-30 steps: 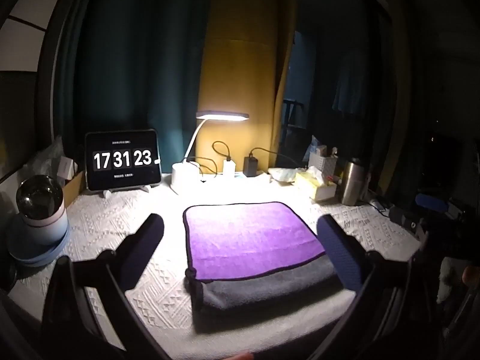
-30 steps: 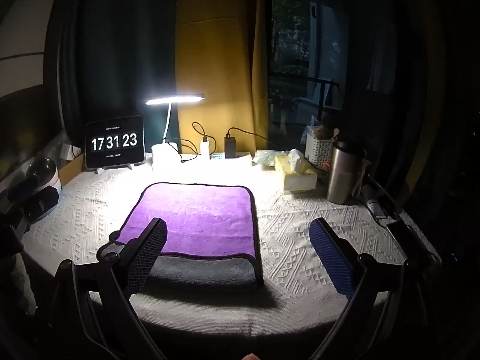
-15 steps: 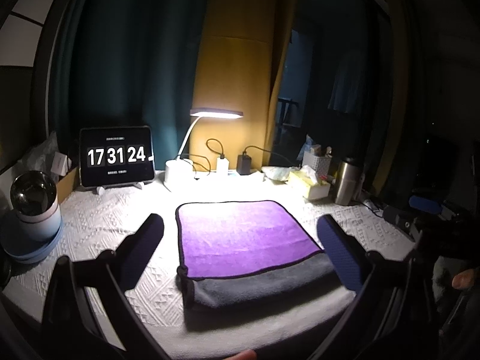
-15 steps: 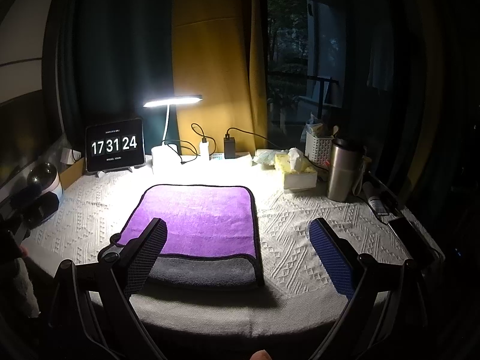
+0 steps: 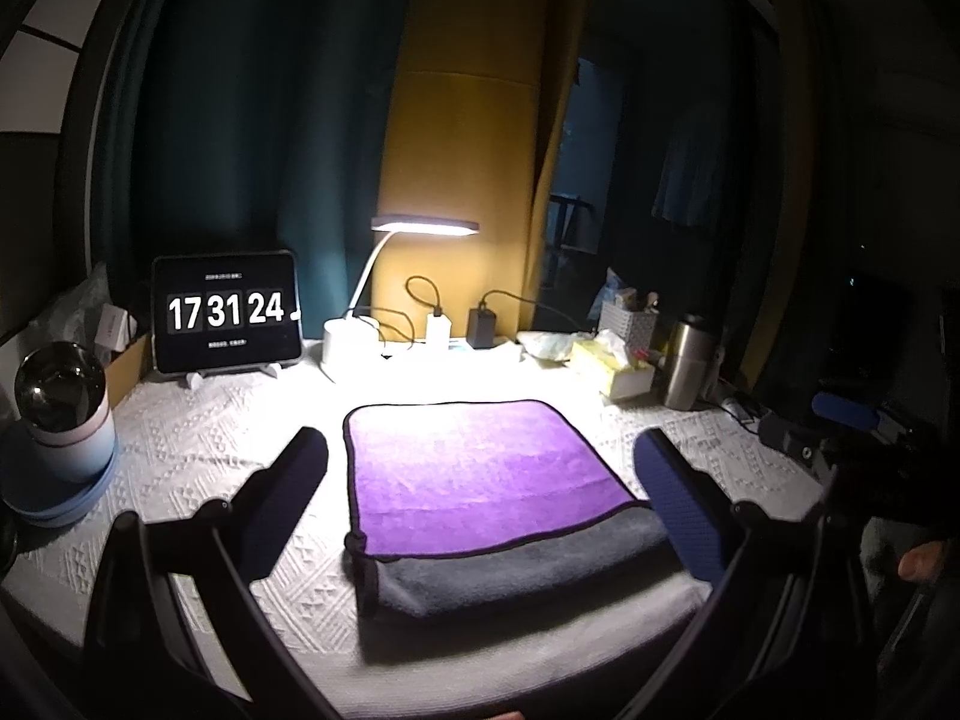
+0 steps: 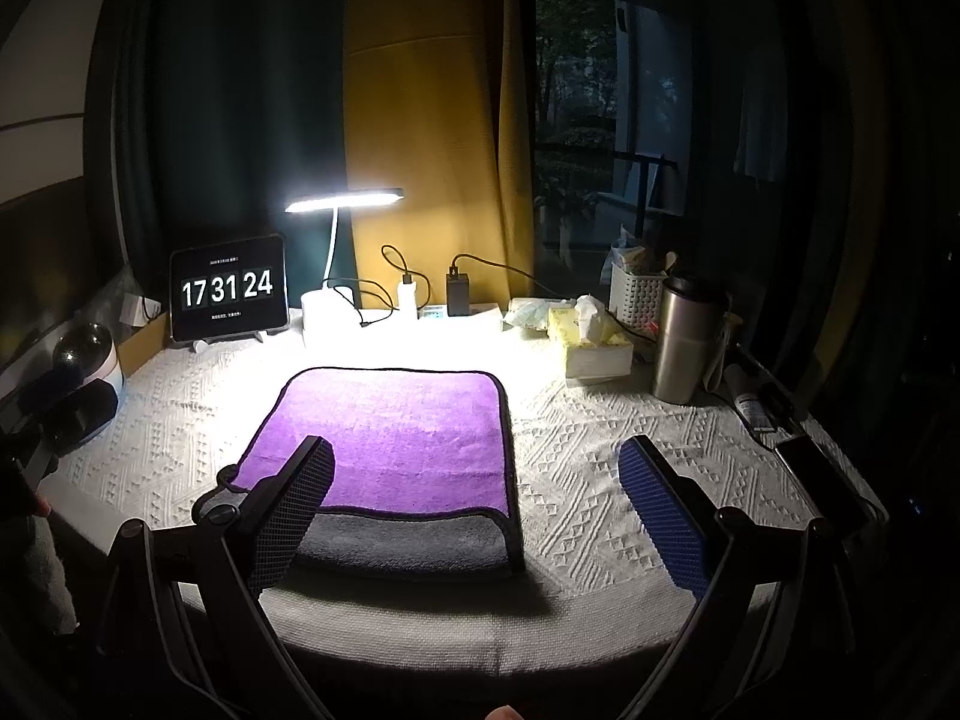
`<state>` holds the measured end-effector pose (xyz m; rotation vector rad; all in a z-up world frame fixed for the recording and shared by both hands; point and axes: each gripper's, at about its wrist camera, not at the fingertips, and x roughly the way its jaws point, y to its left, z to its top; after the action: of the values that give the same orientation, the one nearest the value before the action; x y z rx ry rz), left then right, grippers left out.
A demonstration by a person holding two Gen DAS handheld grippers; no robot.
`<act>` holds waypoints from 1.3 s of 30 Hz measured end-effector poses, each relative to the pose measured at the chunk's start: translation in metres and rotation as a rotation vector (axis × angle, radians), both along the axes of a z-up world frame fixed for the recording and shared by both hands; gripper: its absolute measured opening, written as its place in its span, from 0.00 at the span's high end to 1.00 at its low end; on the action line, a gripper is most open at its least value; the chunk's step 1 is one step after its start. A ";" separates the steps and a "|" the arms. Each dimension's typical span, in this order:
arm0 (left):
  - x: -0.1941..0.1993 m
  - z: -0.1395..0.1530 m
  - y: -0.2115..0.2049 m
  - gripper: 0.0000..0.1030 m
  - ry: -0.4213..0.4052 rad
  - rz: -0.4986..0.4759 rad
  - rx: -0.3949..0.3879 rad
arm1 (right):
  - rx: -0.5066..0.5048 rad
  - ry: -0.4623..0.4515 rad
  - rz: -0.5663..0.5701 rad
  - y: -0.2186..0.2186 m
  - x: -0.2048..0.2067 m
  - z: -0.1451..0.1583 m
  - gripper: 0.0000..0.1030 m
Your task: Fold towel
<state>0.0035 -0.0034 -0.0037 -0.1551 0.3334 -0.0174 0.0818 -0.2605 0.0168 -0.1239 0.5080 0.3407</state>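
Observation:
A purple towel [image 5: 474, 471] with a grey underside lies folded flat on the white tablecloth [image 5: 198, 450], its grey layer showing along the near edge. It also shows in the right wrist view [image 6: 396, 438]. My left gripper [image 5: 480, 486] is open and empty, held back above the towel's near edge, fingers either side of it. My right gripper [image 6: 477, 492] is open and empty, held back over the towel's near right corner; its left finger [image 6: 294, 498] overlaps the towel's near left part in view.
A tablet clock [image 5: 225, 312], a lit desk lamp [image 5: 420, 228], chargers, a tissue box [image 6: 591, 342], a steel tumbler [image 6: 684, 339] and a white basket line the back. A bowl and cup [image 5: 60, 420] sit at the left. A phone [image 6: 822, 480] lies at the right edge.
Both grippers have drawn back and up a little from the towel, staying open. The towel has not moved. The clock went from 17:31:23 to 17:31:24.

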 end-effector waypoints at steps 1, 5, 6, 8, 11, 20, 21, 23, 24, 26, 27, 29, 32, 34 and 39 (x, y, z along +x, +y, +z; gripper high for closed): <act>0.000 0.000 0.000 0.01 -0.001 0.000 0.000 | -0.001 -0.001 0.000 0.000 0.000 0.000 0.05; 0.000 0.001 0.000 0.01 -0.003 -0.001 -0.003 | 0.000 -0.001 -0.002 0.001 0.000 0.000 0.05; 0.000 0.001 0.000 0.01 -0.002 -0.002 -0.003 | 0.000 -0.001 -0.002 0.001 0.000 0.000 0.05; 0.000 0.001 0.000 0.01 0.000 -0.006 -0.004 | -0.001 -0.001 -0.001 0.001 0.000 0.000 0.05; 0.001 0.002 0.001 0.01 -0.002 -0.007 -0.003 | -0.001 -0.001 -0.002 0.001 0.000 0.000 0.05; 0.000 0.001 -0.001 0.01 -0.003 -0.007 -0.004 | -0.002 0.001 -0.001 0.002 0.000 0.000 0.05; 0.000 0.001 -0.001 0.01 -0.003 -0.007 -0.004 | -0.002 0.001 -0.001 0.002 0.000 0.000 0.05; 0.000 0.001 -0.001 0.01 -0.002 -0.007 -0.003 | -0.003 0.002 0.000 0.003 0.001 -0.001 0.05; 0.000 0.001 -0.001 0.01 -0.003 -0.006 -0.004 | -0.002 0.001 0.000 0.003 0.001 -0.001 0.05; 0.001 0.001 -0.001 0.01 -0.002 -0.006 -0.004 | -0.003 0.002 -0.001 0.003 0.001 -0.001 0.05; 0.001 0.001 -0.001 0.01 -0.002 -0.006 -0.004 | -0.003 0.001 -0.001 0.003 0.000 0.000 0.05; 0.000 0.001 -0.001 0.01 -0.002 -0.006 -0.005 | -0.003 0.002 0.000 0.004 0.000 0.000 0.05; 0.000 0.001 -0.001 0.01 -0.002 -0.006 -0.005 | -0.003 0.002 -0.001 0.004 0.000 0.000 0.05; 0.000 0.001 -0.001 0.01 -0.002 -0.005 -0.005 | -0.004 0.002 -0.001 0.004 0.000 0.000 0.05; 0.002 -0.001 -0.001 0.01 0.002 -0.004 -0.008 | -0.007 0.007 0.004 0.006 0.002 -0.005 0.05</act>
<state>0.0052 -0.0048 -0.0043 -0.1628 0.3358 -0.0230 0.0835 -0.2547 0.0115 -0.1308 0.5158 0.3432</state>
